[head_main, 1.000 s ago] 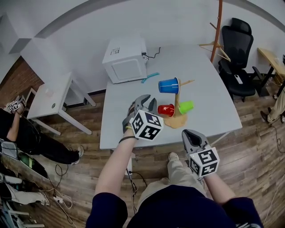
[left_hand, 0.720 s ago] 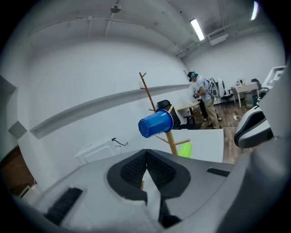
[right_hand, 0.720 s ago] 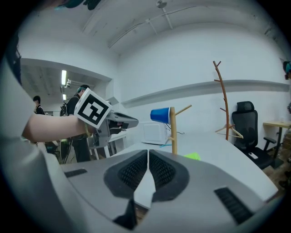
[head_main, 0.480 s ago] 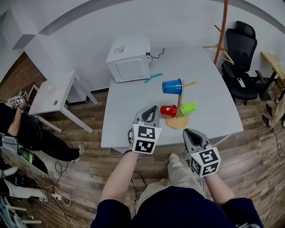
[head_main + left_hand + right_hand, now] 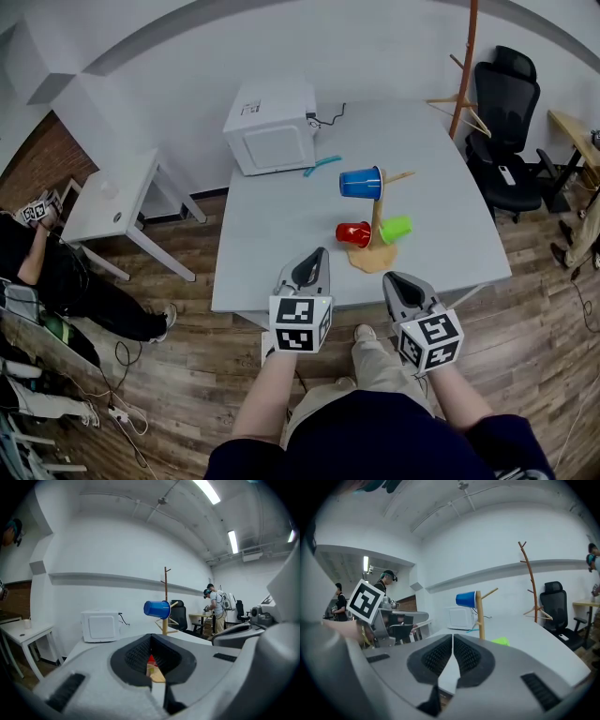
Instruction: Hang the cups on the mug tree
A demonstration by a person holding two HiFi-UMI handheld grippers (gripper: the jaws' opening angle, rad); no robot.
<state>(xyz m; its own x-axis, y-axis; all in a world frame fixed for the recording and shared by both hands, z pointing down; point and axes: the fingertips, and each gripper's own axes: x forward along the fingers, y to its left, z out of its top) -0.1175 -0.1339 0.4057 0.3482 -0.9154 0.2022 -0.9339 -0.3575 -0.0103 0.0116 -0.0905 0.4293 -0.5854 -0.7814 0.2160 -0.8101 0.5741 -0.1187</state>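
Grey table edge underlies left claw, right claw.

Head view: high, looking steeply down over the desk. Gripper views: low at its near edge, almost level, facing across. All share mug tree, blue cup.

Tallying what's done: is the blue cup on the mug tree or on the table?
On the tree: the blue cup hangs sideways on an upper peg of the mug tree.
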